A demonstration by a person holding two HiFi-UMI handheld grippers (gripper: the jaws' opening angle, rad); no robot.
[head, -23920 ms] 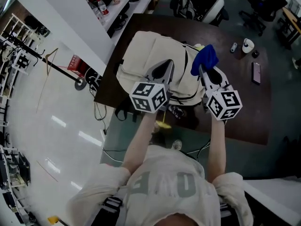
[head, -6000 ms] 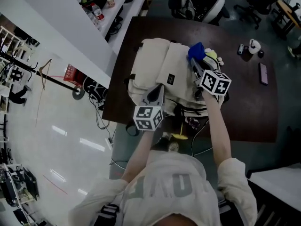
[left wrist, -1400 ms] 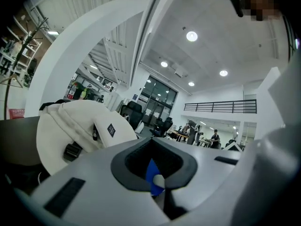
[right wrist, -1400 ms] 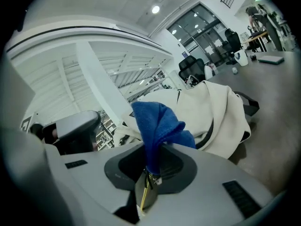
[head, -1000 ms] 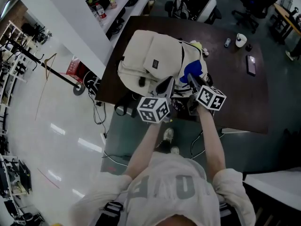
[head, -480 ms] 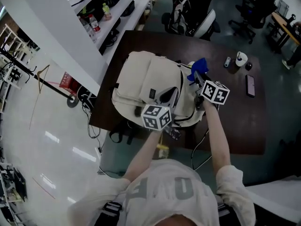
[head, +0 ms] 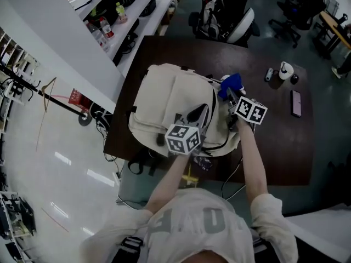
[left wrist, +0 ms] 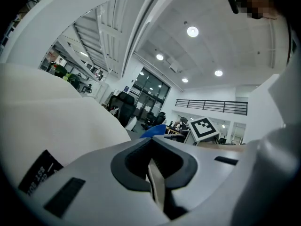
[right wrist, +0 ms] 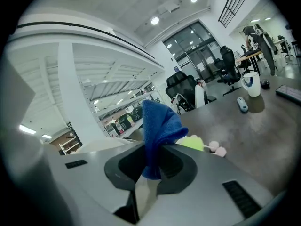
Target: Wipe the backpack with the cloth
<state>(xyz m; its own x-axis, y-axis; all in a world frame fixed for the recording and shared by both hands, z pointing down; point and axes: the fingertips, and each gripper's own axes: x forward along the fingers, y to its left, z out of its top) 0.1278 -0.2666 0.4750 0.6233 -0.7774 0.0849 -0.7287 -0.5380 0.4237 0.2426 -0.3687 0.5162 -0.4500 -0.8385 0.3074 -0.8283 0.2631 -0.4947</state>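
Left gripper (left wrist: 151, 150): its two fingers are being pressed together along their whole length, and nothing is being held between them; only a thin pale seam is being shown where they meet
Left gripper's place: it is being held low over the near front of the backpack (head: 167, 97), with the tips being pointed away from the person; in the left gripper view the cream fabric is being seen rising just beside it on the left, but whether the tips are touching it cannot be told
Right gripper (right wrist: 149, 171): its fingers are being closed on the lower end of the cloth (right wrist: 157, 124), which is being pinched between them and is being pushed up out of the tips as a folded blue peak
Right gripper's place: in the head view it is being held at the backpack's far right edge, and the cloth is being carried right at that edge, above the table (head: 274, 130)
Backpack: it is being supported front-up by the left part of the dark table, with a small dark label being shown on its front
Behind the cloth: a yellow-green object (right wrist: 194, 143) with pink ends is being seen on the table, close to the cloth
Right part of the table: a white cup (head: 283, 70) and a phone (head: 296, 103) are being seen there, well apart from the backpack
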